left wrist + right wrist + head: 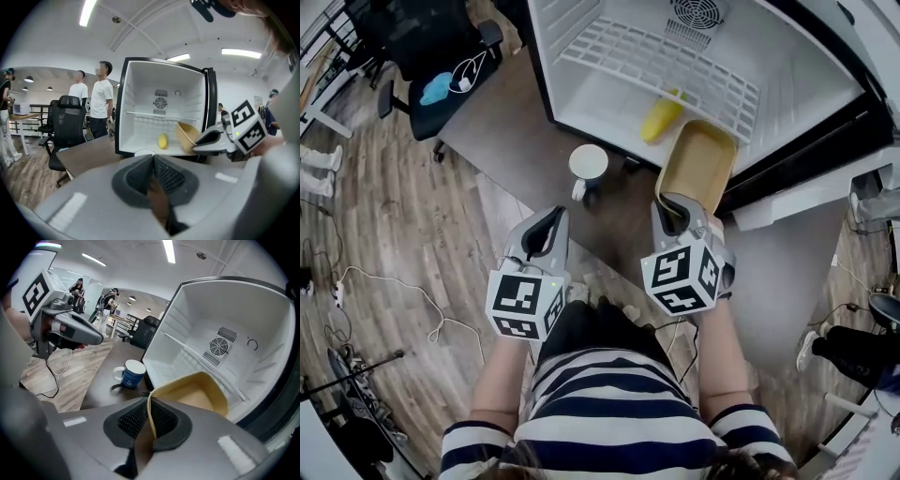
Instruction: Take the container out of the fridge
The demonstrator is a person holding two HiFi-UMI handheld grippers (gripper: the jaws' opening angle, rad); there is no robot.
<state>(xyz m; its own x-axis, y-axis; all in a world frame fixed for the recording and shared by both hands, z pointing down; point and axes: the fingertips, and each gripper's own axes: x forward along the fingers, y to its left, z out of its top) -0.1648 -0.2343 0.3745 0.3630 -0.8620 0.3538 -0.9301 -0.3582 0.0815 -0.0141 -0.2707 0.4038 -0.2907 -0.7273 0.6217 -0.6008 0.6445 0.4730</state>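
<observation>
A tan rectangular container (698, 164) hangs tilted at the front lip of the open white mini fridge (619, 103). My right gripper (673, 214) is shut on the container's near rim (151, 416), which stands as a thin edge between the ribbed pads. The container's hollow (199, 394) faces the fridge in the right gripper view. My left gripper (546, 232) is shut with nothing in it, held over the table left of the right one. From the left gripper view the container (187, 135) shows at the fridge's (161, 105) right front.
A yellow lemon-like object (661, 119) lies on the fridge floor. A blue mug with white inside (588, 164) stands on the dark table (502, 141) by the fridge. A black office chair (441, 56) is at the far left. Two people (101, 98) stand beyond.
</observation>
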